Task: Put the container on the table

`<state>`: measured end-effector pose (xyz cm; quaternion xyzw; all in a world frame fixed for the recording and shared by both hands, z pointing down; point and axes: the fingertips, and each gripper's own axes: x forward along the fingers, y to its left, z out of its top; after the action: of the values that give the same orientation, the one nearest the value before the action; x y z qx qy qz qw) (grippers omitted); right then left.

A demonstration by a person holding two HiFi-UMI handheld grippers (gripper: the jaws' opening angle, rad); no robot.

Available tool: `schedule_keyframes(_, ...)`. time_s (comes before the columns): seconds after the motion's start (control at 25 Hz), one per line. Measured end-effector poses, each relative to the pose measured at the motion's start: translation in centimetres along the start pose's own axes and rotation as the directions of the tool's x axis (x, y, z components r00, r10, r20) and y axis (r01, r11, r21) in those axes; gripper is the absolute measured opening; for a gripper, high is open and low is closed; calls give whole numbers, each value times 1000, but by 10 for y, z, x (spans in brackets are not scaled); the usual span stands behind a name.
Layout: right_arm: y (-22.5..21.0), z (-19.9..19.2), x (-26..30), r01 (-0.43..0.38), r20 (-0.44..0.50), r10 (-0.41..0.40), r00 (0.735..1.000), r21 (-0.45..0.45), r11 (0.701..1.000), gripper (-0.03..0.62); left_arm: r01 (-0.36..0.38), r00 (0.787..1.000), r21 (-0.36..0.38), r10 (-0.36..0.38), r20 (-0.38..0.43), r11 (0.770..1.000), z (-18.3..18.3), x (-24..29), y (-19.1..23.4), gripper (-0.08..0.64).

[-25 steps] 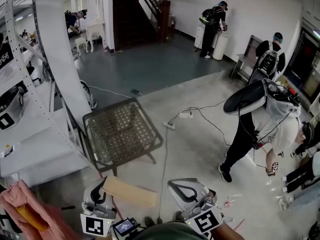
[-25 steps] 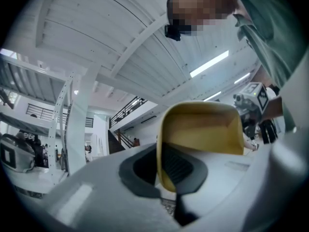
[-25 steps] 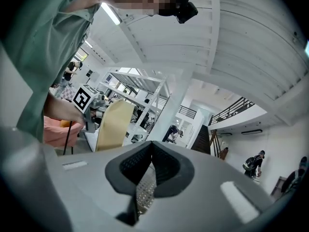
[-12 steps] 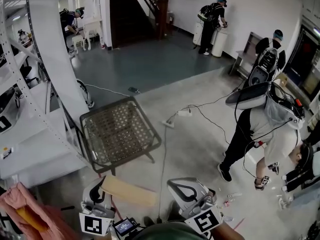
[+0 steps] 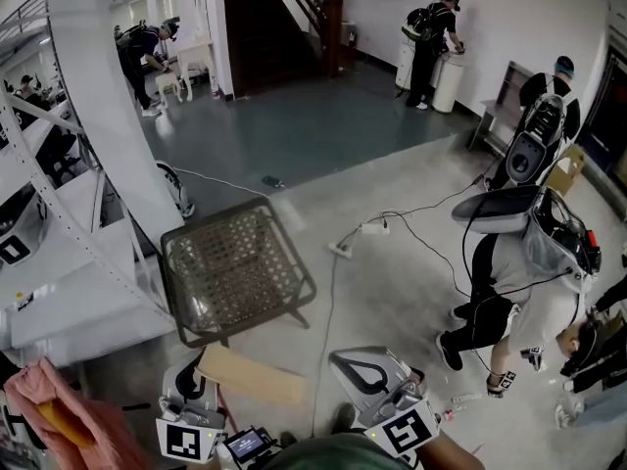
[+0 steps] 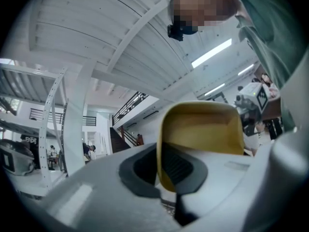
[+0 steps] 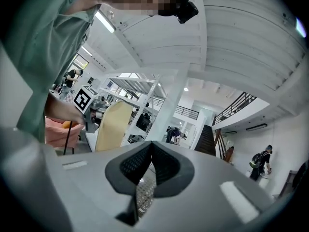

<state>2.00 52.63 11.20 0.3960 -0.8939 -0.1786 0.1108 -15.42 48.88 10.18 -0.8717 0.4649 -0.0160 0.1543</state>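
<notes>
**Left claw** (image 6: pixel 161 164): you kept its pads clamped on the near wall of the yellow container (image 6: pixel 203 129). The wall's edge sat pinched between the two pads, and the open hollow of the container faced the camera. In the head view the left claw (image 5: pixel 201 363) sat at the bottom edge. The container (image 5: pixel 250 375) reached out from it toward your right, held in the air above the floor (image 5: pixel 392 292).

**Right claw** (image 7: pixel 152 153): its pads met with nothing between them, so it gripped nothing. In the head view the right claw (image 5: pixel 362 370) hung just beside the free end of the container without touching it.

**Surroundings**: the mesh-topped counter (image 5: pixel 235 267) stood ahead of both claws, tilted in the frame and bare, and the container was short of it. A white shelf rack (image 5: pixel 69 302) flanked the counter on your left, and a pink cloth (image 5: pixel 49 409) lay at the lower left. A cable (image 5: pixel 328 302) ran across the floor to the right of the counter. Farther right, a person (image 5: pixel 519 262) bent over. A staircase (image 5: pixel 265 18) rose at the far wall.
</notes>
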Motion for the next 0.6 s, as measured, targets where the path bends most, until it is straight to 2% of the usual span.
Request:
schedule_keyframes(0.12,-21,-13,-1,-19,21,19,1000,10,1000,5,-22,1000,21,22,-8,1000,1,20,-9,2)
schedule_keyframes(0.32,-59,-38,-17,-49,41,48,998,26,998,5,-49,998,12,50,-47,999,-2,53,-40,2)
schedule_keyframes(0.48,-84,-49,-31,-74,66,73,995,22,997,5,-75,997,43,77,-33,996,7,76,-61,2)
schedule_keyframes(0.6,-97,-56,-38,-78,76,76,994,33,996,5,-76,996,43,78,-51,996,8,87,-72,2)
